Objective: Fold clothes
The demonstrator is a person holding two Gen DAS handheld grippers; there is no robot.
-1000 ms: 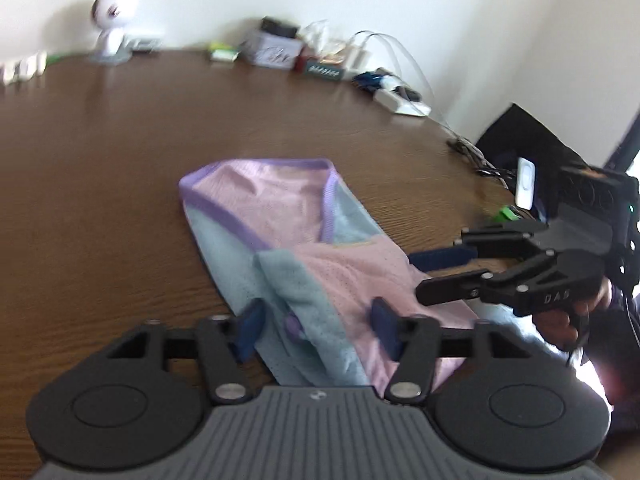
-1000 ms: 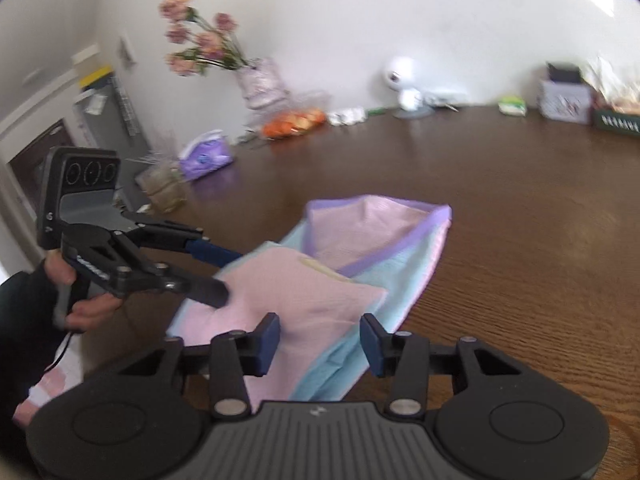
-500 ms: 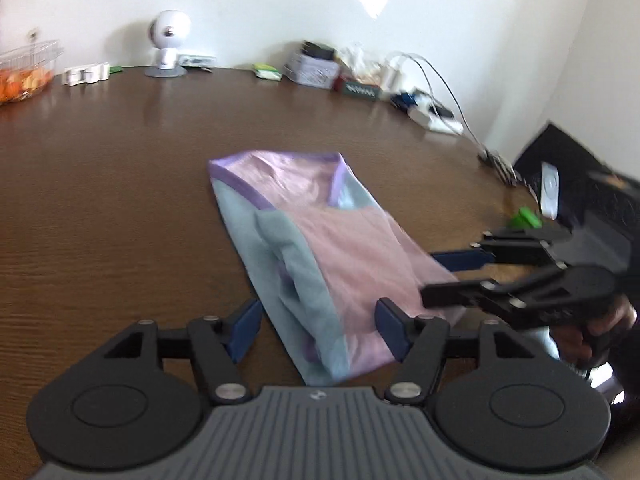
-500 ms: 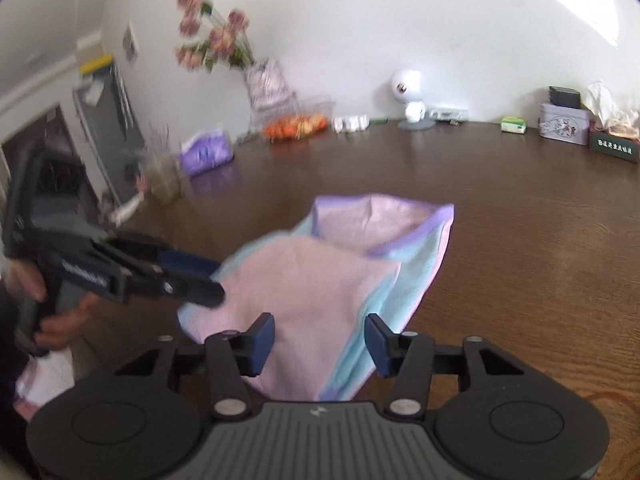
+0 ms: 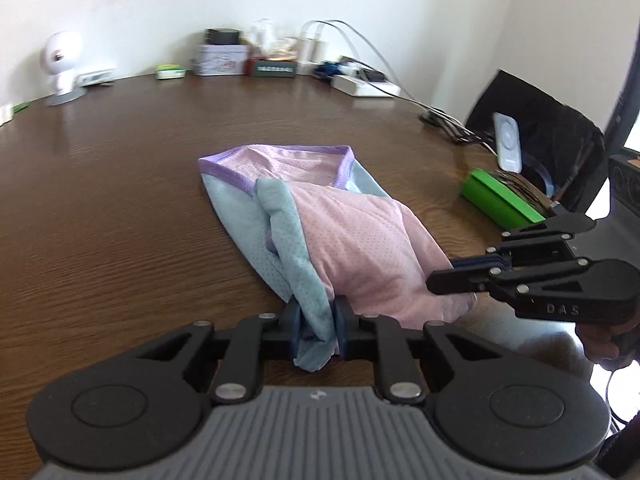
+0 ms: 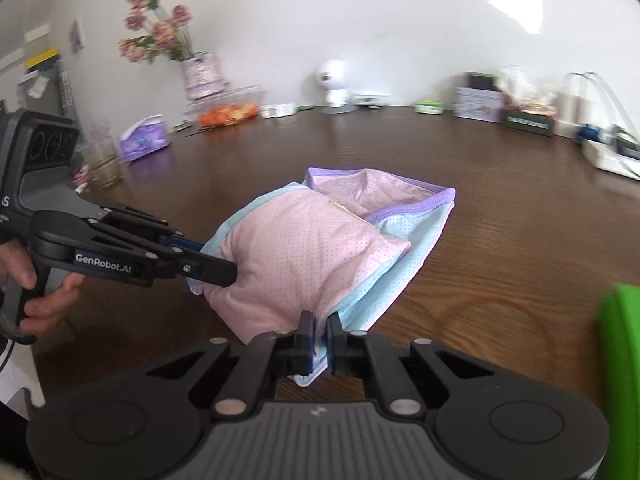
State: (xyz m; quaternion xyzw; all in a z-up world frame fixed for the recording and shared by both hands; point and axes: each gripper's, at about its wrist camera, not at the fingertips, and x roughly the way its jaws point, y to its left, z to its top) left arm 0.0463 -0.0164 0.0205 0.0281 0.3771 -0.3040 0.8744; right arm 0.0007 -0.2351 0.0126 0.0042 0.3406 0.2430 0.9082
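Observation:
A pink and light-blue mesh garment (image 5: pixel 344 236) with purple trim lies partly folded on the brown wooden table (image 5: pixel 120 200). My left gripper (image 5: pixel 318 322) is shut on its near blue edge. It also shows in the right wrist view (image 6: pixel 212 266), pinching the garment's left side. My right gripper (image 6: pixel 319 338) is shut on the near corner of the garment (image 6: pixel 312 248). It shows in the left wrist view (image 5: pixel 452 276) at the garment's right edge.
A green box (image 5: pixel 500 200) and a black chair (image 5: pixel 540 140) stand at the right. Along the far wall are a white camera (image 5: pixel 60 64), tins, cables and a power strip (image 5: pixel 364 86). A flower vase (image 6: pixel 200 76), fruit basket and purple tissue pack (image 6: pixel 144 140) stand far left.
Both grippers were open beside the garment's near end; now each has closed on the fabric, the left on the blue edge, the right on the near corner.

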